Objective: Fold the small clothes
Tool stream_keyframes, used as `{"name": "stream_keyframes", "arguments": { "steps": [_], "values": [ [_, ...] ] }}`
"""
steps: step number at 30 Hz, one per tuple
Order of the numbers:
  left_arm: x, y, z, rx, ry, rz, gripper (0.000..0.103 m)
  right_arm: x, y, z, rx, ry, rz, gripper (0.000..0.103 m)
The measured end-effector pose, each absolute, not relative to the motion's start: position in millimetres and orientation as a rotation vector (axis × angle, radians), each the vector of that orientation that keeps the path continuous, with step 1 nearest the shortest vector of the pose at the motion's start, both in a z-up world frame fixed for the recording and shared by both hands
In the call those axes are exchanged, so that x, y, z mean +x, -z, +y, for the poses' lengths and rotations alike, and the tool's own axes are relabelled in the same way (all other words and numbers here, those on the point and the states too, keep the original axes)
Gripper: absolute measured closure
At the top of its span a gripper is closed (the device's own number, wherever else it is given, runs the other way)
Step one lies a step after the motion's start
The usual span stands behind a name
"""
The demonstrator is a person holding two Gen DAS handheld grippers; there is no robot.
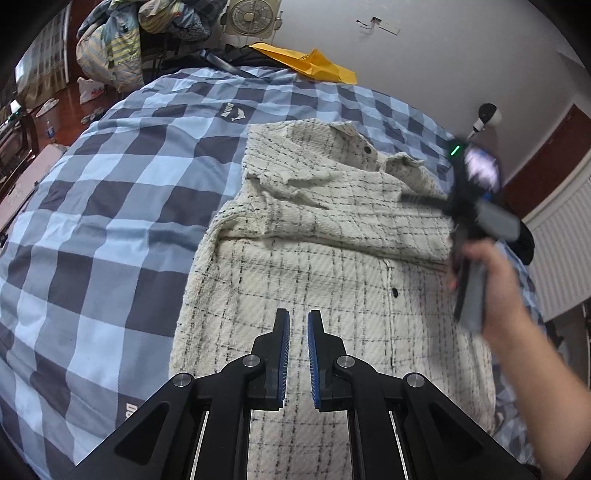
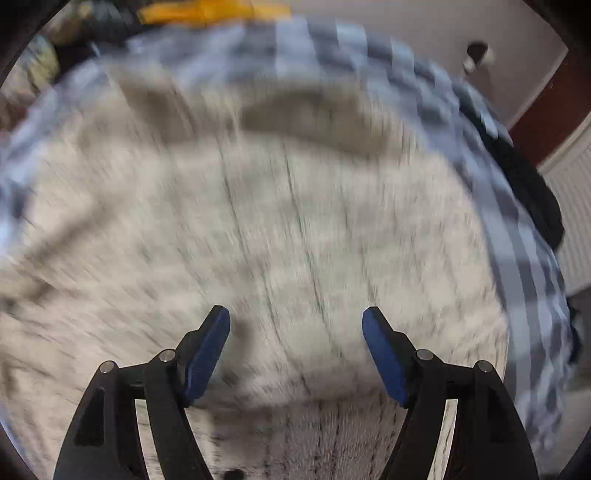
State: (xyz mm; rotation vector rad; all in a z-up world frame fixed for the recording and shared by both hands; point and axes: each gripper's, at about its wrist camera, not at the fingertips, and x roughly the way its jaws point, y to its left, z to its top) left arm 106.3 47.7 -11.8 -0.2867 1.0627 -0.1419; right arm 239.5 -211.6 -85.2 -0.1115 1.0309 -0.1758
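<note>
A cream tweed jacket (image 1: 332,251) with thin black checks and dark buttons lies on the blue checked bedspread (image 1: 110,206), both sleeves folded across its chest. My left gripper (image 1: 298,317) hovers over the jacket's lower front, its jaws nearly together with a narrow gap and nothing between them. My right gripper, held in a hand (image 1: 491,273), shows in the left wrist view over the jacket's right side, blurred. In the right wrist view the right gripper (image 2: 295,317) is wide open and empty above the jacket (image 2: 295,221); that view is heavily motion-blurred.
A yellow envelope (image 1: 314,62) lies at the bed's far edge. Piled bags and clothes (image 1: 122,40) and a fan (image 1: 251,16) stand at the back left. A white radiator (image 1: 561,251) and a dark garment (image 2: 532,192) are at the right. The floor lies to the left.
</note>
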Motion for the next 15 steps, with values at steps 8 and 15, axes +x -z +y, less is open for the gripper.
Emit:
{"name": "stream_keyframes", "arguments": {
  "steps": [8, 15],
  "values": [
    [111.4, 18.3, 34.3, -0.253, 0.162, 1.084, 0.095, 320.0, 110.5, -301.4, -0.038, 0.245, 1.209, 0.025],
    [114.5, 24.8, 25.5, -0.234, 0.178, 1.109, 0.095, 318.1, 129.8, -378.1, 0.233, 0.296, 1.206, 0.025]
  ]
}}
